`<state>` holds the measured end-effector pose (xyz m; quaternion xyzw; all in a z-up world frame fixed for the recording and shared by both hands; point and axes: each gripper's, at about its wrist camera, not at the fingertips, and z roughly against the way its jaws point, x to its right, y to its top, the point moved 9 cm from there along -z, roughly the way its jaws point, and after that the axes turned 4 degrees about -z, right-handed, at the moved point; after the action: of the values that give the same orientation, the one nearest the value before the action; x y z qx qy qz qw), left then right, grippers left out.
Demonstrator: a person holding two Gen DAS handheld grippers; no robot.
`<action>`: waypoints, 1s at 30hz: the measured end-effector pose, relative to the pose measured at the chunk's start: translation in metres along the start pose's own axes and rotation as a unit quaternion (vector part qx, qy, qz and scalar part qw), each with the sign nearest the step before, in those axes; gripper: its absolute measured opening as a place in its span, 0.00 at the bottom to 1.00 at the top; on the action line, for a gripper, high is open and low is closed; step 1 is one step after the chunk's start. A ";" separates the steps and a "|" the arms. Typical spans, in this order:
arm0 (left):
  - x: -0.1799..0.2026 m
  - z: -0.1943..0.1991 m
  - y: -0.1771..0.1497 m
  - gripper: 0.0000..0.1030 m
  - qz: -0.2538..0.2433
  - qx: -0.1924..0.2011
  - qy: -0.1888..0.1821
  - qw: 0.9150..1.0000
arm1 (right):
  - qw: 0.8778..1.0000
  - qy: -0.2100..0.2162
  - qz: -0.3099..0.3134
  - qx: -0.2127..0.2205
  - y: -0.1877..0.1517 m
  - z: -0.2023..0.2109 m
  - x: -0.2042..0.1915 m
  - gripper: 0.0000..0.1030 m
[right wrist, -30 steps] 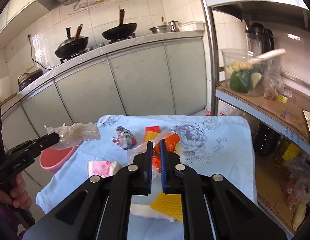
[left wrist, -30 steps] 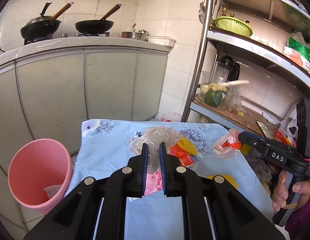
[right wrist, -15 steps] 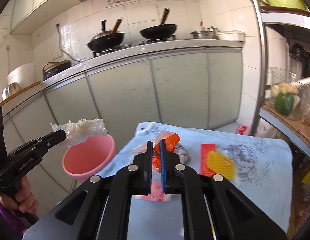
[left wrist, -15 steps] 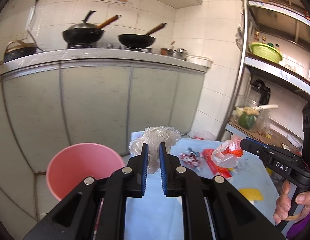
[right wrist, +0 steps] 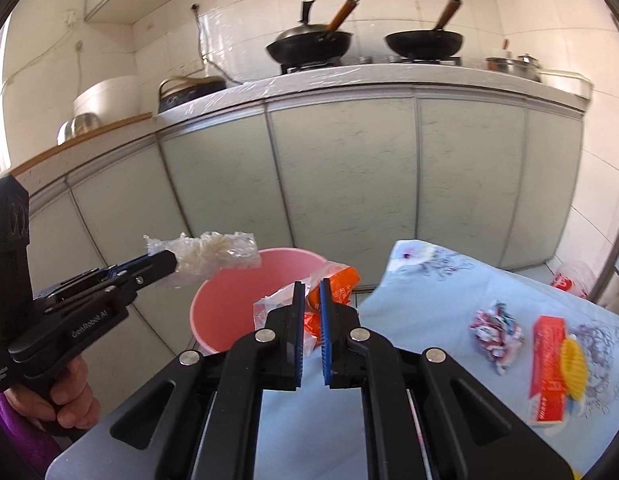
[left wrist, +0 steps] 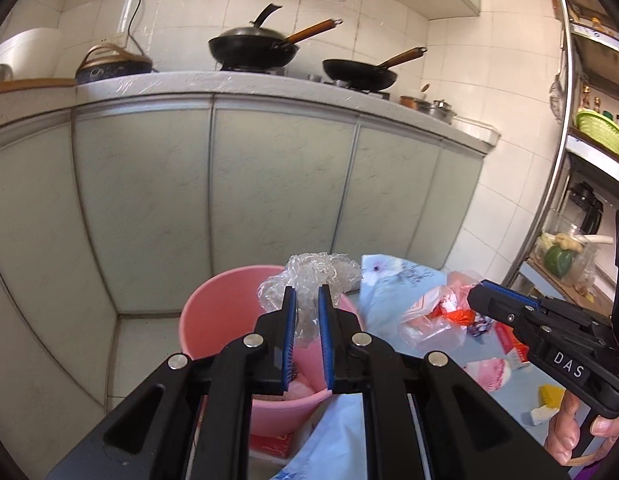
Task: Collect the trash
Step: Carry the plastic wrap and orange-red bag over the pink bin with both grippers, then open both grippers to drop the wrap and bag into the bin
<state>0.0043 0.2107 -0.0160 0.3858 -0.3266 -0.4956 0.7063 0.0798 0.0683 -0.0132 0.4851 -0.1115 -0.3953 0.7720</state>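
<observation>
left tongs (left wrist: pixel 307 300): clamped narrow on clear crumpled plastic wrap (left wrist: pixel 309 276), now hanging above the pink bin (left wrist: pixel 213 312)
right tongs (right wrist: pixel 310 292): pinched tight on orange wrapper in a clear bag (right wrist: pixel 333 286), at the pink bin's right rim
change: a second ago both loads were over the bench (right wrist: pixel 429 300); both have swung across to the bin
meaning: carry done, release is next
left over: crumpled wrapper (right wrist: pixel 495 330), red box (right wrist: pixel 547 368), on bench right of bin
</observation>
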 end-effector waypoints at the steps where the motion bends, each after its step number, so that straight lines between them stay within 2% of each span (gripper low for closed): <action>1: -0.002 -0.004 -0.002 0.10 0.002 -0.004 0.003 1.000 | 1.000 0.002 0.004 -0.003 0.000 -0.005 -0.004 0.07; 8: -0.026 -0.024 -0.022 0.10 0.004 -0.030 0.028 0.999 | 0.999 0.023 0.016 -0.035 -0.007 -0.050 -0.026 0.07; 21: -0.040 -0.063 -0.050 0.11 0.008 -0.078 0.046 0.996 | 0.996 0.027 0.034 -0.076 -0.018 -0.111 -0.046 0.07; 26: -0.044 -0.067 -0.053 0.14 0.009 -0.084 0.055 0.995 | 0.995 0.034 0.031 -0.085 -0.018 -0.122 -0.047 0.08; 28: -0.046 -0.068 -0.054 0.18 0.012 -0.086 0.055 0.995 | 0.995 0.036 0.028 -0.093 -0.020 -0.126 -0.047 0.09; 30: -0.049 -0.069 -0.053 0.26 0.017 -0.086 0.057 0.995 | 0.994 0.036 0.024 -0.100 -0.021 -0.129 -0.045 0.15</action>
<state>0.0237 0.2613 -0.0998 0.3458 -0.2483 -0.4868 0.7628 0.1108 0.1809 -0.0863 0.4169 -0.0551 -0.3680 0.8293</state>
